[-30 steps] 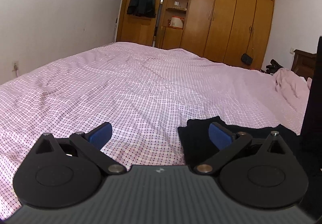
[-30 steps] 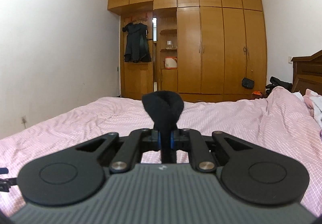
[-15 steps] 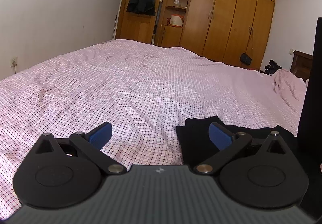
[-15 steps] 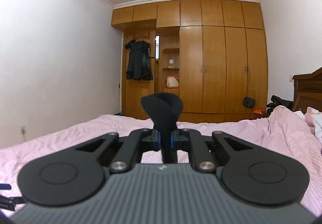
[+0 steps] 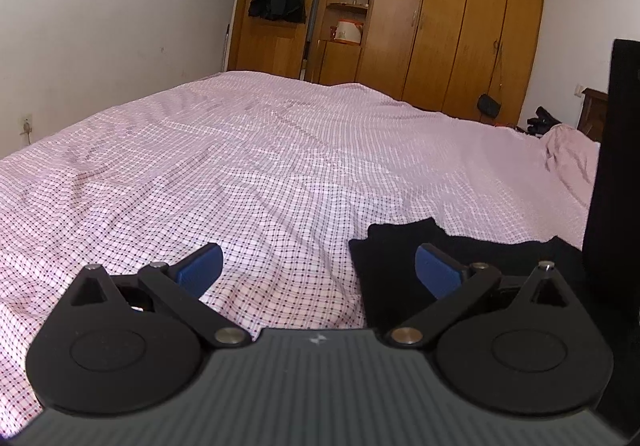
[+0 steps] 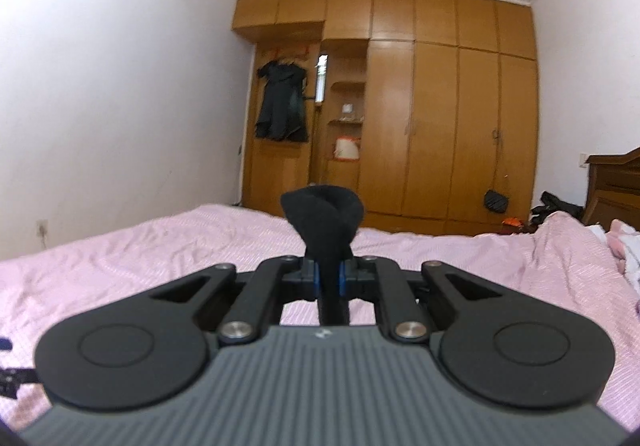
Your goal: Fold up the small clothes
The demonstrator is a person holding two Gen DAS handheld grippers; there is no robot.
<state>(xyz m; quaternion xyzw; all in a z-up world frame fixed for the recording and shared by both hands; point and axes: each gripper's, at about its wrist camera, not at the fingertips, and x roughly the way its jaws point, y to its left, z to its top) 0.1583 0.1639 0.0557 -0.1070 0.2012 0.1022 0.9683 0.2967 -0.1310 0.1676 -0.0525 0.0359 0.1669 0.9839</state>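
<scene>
A small black garment [image 5: 404, 246] lies on the pink checked bed sheet [image 5: 280, 165], under my left gripper's right finger. My left gripper [image 5: 318, 268] is open and empty, low over the sheet, its blue pads [image 5: 200, 266] wide apart. A black strip of the same cloth [image 5: 612, 165] hangs upright at the right edge of the left wrist view. My right gripper [image 6: 328, 278] is shut on a bunched end of the black garment [image 6: 322, 217] and holds it high above the bed.
A wooden wardrobe wall [image 6: 440, 105] stands behind the bed, with a dark coat [image 6: 280, 105] hanging on it. A dark headboard [image 6: 612, 181] and rumpled bedding [image 6: 624, 246] are at the right. A white wall [image 5: 100, 25] runs along the left.
My right gripper has risen and tilted up with the black cloth in it; more ceiling shows. My left gripper has shifted slightly and stays open.
</scene>
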